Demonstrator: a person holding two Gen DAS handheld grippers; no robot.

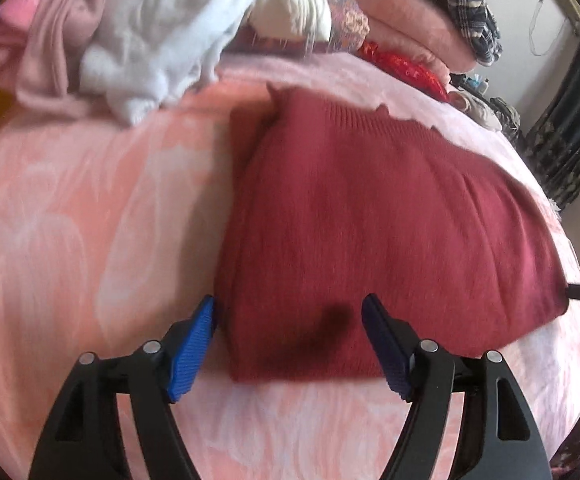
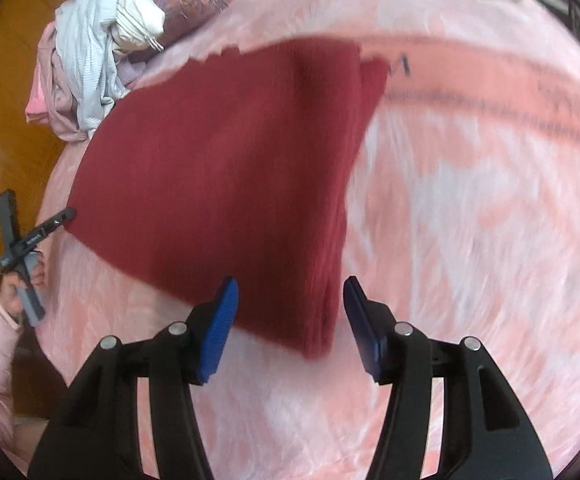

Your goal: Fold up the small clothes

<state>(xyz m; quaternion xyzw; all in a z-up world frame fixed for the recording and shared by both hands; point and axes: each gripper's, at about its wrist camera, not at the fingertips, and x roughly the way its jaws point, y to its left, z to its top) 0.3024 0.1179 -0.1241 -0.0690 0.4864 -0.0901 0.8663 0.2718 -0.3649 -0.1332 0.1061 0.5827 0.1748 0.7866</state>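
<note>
Both of my grippers are gaping wide with nothing in them over the folded dark red knitted garment (image 1: 373,216) lying flat on the pink patterned blanket (image 1: 70,220). I am holding my left gripper (image 1: 290,320) across its near left corner, my right gripper (image 2: 290,300) across its near right corner.

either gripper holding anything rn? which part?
Nothing is held. The left gripper and right gripper are both open, each straddling a near corner of the folded red sweater, which lies flat on the bed.
</note>
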